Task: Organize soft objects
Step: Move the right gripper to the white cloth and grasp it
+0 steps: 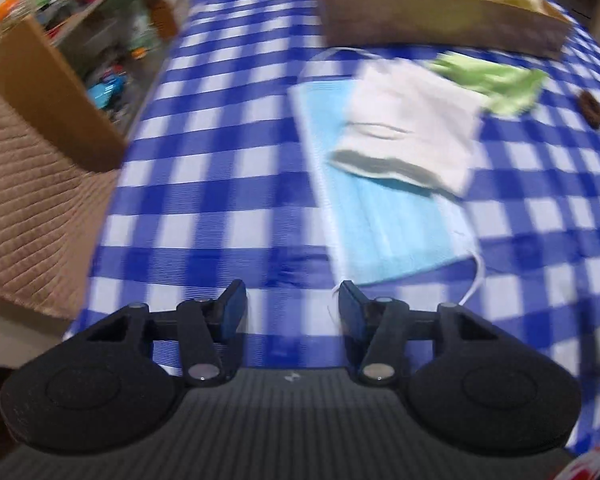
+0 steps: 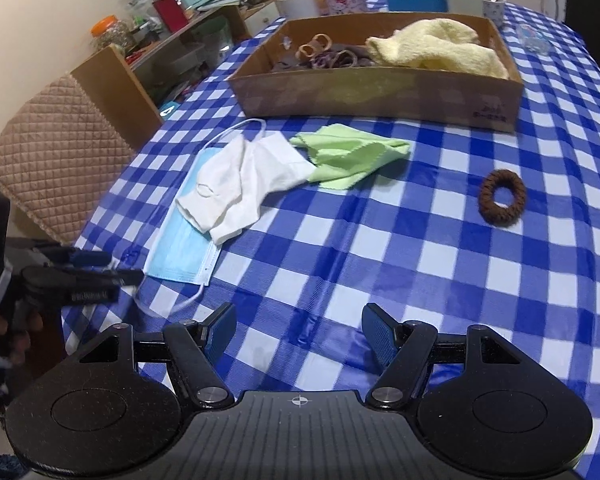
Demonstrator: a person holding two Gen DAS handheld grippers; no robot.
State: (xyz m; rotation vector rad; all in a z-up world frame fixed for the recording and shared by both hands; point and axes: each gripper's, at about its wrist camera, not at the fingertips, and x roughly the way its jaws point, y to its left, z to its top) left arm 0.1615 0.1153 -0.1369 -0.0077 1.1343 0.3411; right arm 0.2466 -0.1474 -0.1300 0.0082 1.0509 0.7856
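While both grippers, left gripper point(image 1: 292, 312) and right gripper point(image 2: 299, 330), hover open and empty, the limp blue face mask point(image 2: 180, 252) at near left looks best pinched by its edge.

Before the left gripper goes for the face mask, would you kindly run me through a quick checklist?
1. Left gripper open, empty: ok.
2. Right gripper open, clear of the pile: ok.
3. Blue face mask free to lift: not ok; white cloth lies on it.
4. Near ear loop reachable: ok.
5. Cardboard box has room: ok, though yellow towel fills one end.
6. Left view sharp: not ok, blurred.
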